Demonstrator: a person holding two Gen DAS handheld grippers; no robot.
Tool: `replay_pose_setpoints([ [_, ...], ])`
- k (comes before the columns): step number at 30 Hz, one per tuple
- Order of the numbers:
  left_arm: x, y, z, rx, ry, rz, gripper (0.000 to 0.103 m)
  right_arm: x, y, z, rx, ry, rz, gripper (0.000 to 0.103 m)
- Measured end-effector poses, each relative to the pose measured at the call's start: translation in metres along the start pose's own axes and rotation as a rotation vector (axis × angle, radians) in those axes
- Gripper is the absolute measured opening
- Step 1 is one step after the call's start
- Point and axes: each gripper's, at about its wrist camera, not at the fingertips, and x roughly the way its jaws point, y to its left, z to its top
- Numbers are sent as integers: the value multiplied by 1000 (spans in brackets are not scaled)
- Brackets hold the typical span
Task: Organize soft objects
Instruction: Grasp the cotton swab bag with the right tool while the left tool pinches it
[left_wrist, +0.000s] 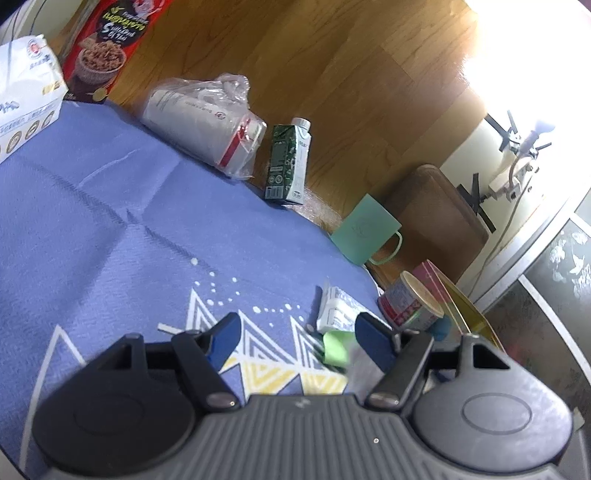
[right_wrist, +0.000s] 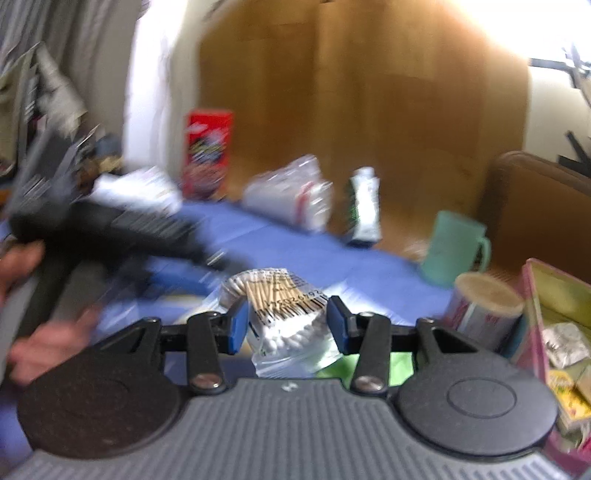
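Observation:
A clear bag of cotton swabs (right_wrist: 284, 317) lies on the blue cloth (right_wrist: 332, 258) between the open jaws of my right gripper (right_wrist: 288, 323); whether the pads touch it I cannot tell. My left gripper (left_wrist: 299, 338) is open and empty above the blue cloth (left_wrist: 110, 221); it also shows blurred in the right wrist view (right_wrist: 110, 236), at the left. A small white packet (left_wrist: 338, 308) and a green scrap (left_wrist: 334, 349) lie near its right finger. A clear bag of white soft goods (left_wrist: 207, 122) lies at the cloth's far edge.
A green-and-white drink carton (left_wrist: 290, 162) stands by the bag. A mint paper bag (left_wrist: 364, 230), a tin can (left_wrist: 412, 301) and a pink-and-yellow box (right_wrist: 554, 332) holding small items sit at the right. A red cereal box (left_wrist: 107, 48) and white tissue pack (left_wrist: 26, 92) stand far left.

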Motion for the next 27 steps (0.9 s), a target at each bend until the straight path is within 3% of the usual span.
replay_pose_setpoints([
  [5, 0, -4, -2, 23, 10, 0, 73, 8, 16, -19, -20, 86, 3, 54],
  [8, -2, -8, -3, 41, 15, -2, 76, 11, 10, -18, 30, 100, 13, 75],
  [11, -7, -14, -5, 69, 14, 1, 83, 3, 6, -17, 53, 85, 8, 83],
  [19, -29, -30, -13, 90, 50, -33, 89, -4, -8, -32, 172, 128, 44, 83],
  [27, -29, -43, -21, 113, 102, -46, 81, -3, -9, -37, 216, 148, 69, 82],
])
